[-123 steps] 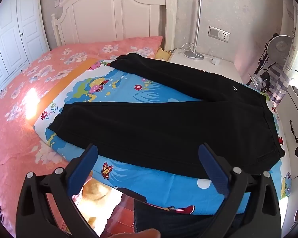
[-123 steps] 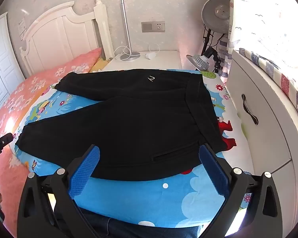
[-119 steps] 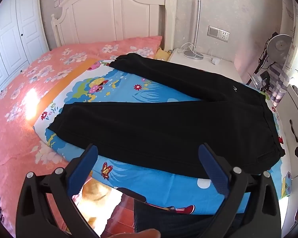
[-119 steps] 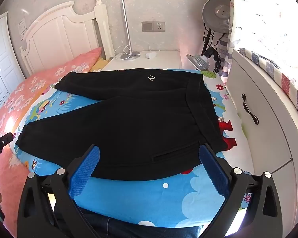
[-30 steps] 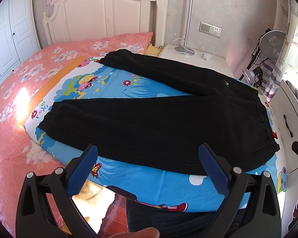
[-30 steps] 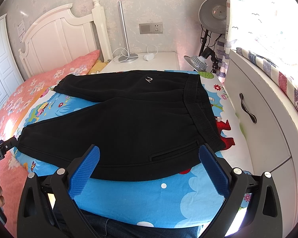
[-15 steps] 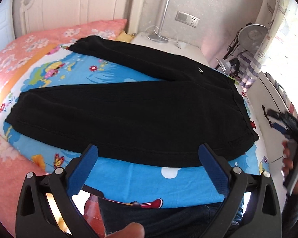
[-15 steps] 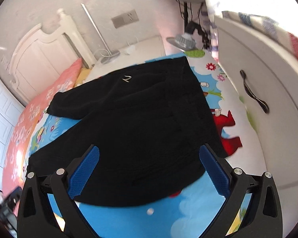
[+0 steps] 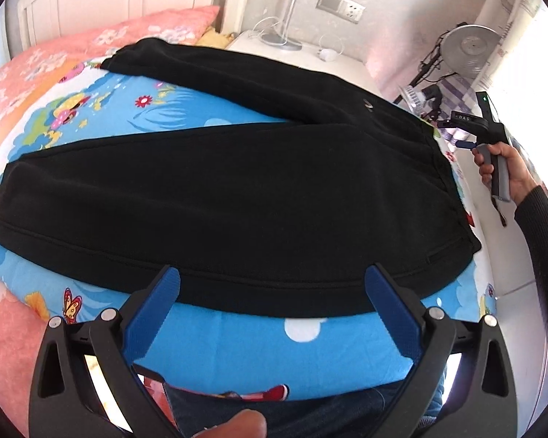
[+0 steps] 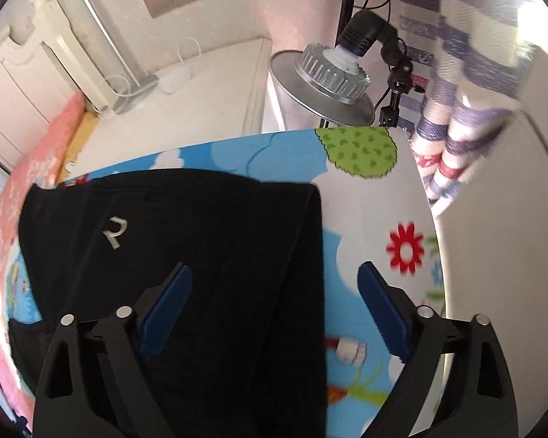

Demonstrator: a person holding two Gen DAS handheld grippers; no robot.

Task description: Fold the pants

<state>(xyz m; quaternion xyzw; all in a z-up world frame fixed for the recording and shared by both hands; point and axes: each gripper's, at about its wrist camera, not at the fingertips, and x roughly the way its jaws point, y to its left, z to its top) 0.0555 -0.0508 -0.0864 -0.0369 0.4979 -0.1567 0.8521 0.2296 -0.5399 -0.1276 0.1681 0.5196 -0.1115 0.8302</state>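
In the left wrist view, the left tool [image 9: 272,284] stands at 6 o'clock with its two blue fingers [image 9: 153,308] wide apart and nothing between them. It hovers just above the near edge of the black pants [image 9: 237,197], which lie flat on the blue cartoon sheet [image 9: 292,350] of the bed. The pants fill the middle of the view: the waistband is at 3 o'clock, one leg goes to 9 o'clock, and the other leg goes up to 11 o'clock, near the pink pillow [image 9: 135,34]. At 3 o'clock the right tool [image 9: 473,133] is seen from the side, in the person's right hand [image 9: 507,169], beside the waistband; from here I cannot tell how its jaws stand. A fan [image 9: 469,49] is at 2 o'clock.

In the right wrist view, the right tool [image 10: 274,294] is at 6 o'clock and its blue fingers [image 10: 381,314] are spread apart, holding nothing. It is over the waistband [image 10: 296,255] corner of the pants [image 10: 164,255]; the left finger is above the black cloth and the right finger above the sheet [image 10: 376,248]. A small light logo [image 10: 115,231] is at 9 o'clock. A metal lamp [image 10: 325,84] is at 12 o'clock, and the white nightstand [image 10: 201,98] at 11 o'clock.
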